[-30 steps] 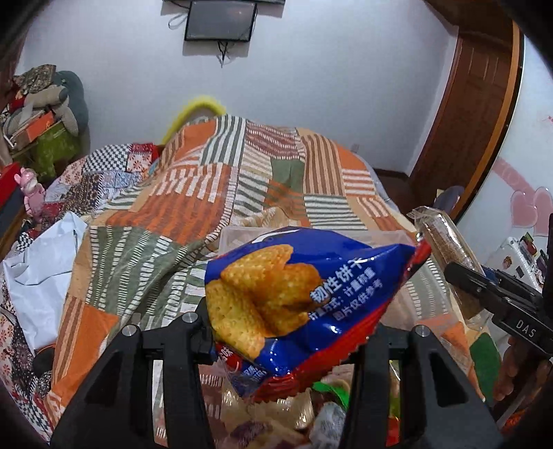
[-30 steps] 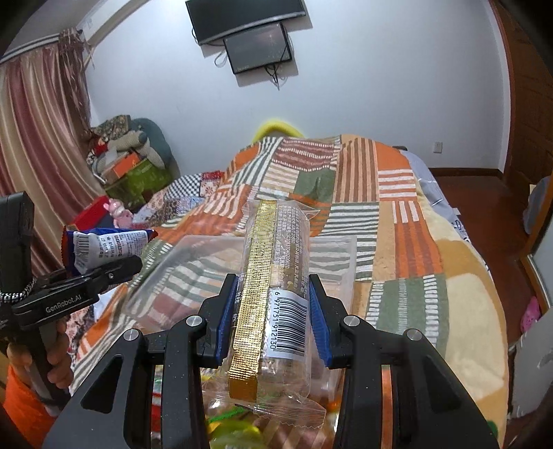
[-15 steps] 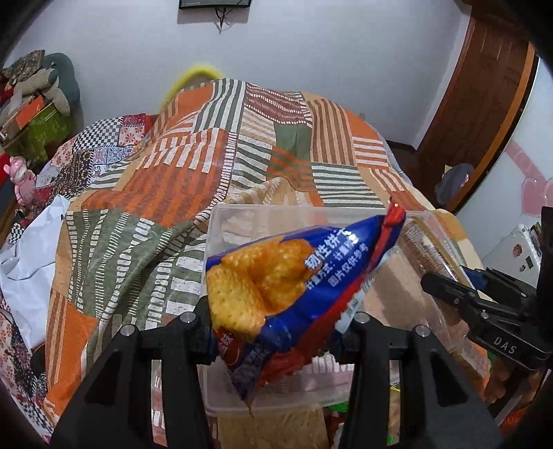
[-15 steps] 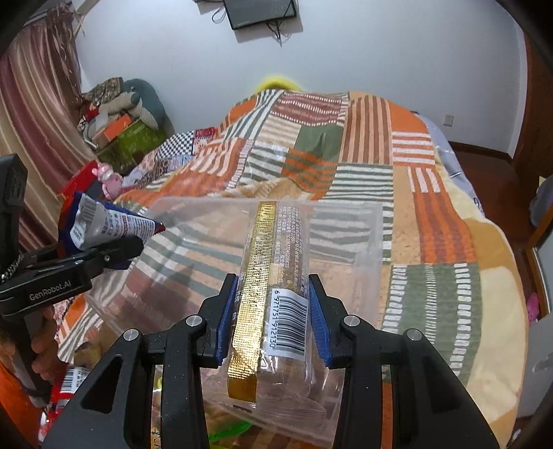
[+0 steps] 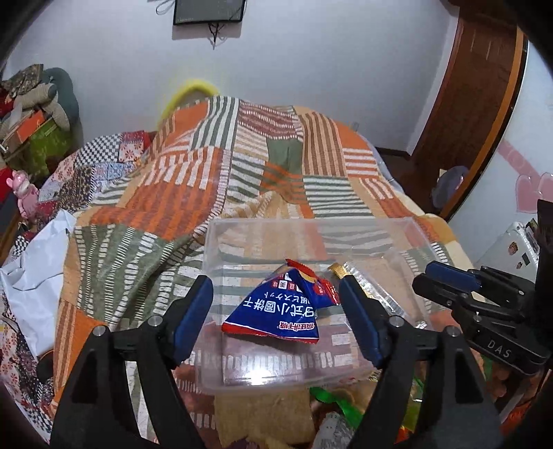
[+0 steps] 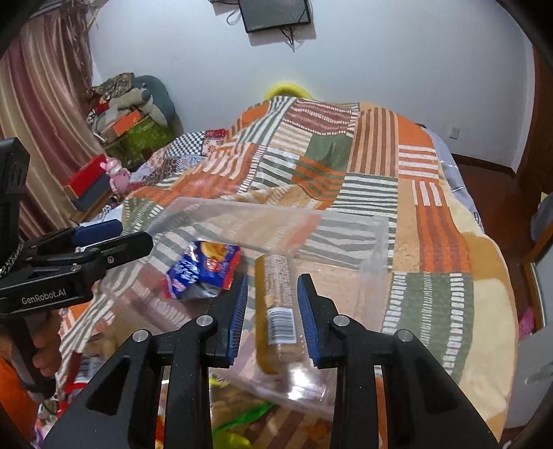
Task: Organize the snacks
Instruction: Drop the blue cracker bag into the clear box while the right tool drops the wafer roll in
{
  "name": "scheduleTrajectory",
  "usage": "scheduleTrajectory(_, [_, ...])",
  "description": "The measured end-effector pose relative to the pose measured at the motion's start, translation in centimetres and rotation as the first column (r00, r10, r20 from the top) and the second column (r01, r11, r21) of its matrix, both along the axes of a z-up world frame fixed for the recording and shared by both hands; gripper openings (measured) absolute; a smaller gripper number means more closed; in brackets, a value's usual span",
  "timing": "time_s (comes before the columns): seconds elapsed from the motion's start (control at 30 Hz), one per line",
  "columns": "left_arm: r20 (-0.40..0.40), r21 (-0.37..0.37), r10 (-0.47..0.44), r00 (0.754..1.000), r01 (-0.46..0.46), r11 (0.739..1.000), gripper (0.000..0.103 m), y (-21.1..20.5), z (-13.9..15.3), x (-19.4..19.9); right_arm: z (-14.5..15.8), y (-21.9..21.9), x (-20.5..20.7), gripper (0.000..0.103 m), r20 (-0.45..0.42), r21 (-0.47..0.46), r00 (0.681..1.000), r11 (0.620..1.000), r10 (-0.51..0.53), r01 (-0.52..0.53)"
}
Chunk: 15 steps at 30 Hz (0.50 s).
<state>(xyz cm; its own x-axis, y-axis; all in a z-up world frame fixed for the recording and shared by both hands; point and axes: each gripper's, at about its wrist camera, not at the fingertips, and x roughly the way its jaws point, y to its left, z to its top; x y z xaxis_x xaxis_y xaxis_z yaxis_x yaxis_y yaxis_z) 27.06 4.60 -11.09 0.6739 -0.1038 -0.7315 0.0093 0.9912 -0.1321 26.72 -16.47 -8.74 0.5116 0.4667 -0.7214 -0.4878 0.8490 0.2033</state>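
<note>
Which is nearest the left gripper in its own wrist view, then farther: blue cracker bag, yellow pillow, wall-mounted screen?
1. Blue cracker bag, lying in the clear bin just ahead of the left gripper.
2. Yellow pillow, at the bed's far end.
3. Wall-mounted screen, high on the back wall.

Black left gripper (image 5: 276, 316) (blue-padded jaws), silver screws
</note>
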Motion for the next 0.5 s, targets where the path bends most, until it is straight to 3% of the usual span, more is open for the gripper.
scheduleTrajectory(0.2, [0.051, 0.001, 0.002, 0.999, -0.002, 1.000, 0.078, 0.3, 2.3, -2.8, 2.1, -0.9, -2.2, 0.037, 0.036, 0.032, 0.999, 0.999, -0.005, 0.004])
scheduleTrajectory(0.5, [0.094, 0.013, -0.001, 0.996, -0.001, 1.000, 0.085, 0.6, 4.3, -8.4, 4.2, -2.7, -6.0, 0.043, 0.088, 0.065, 0.996, 0.998, -0.019, 0.014])
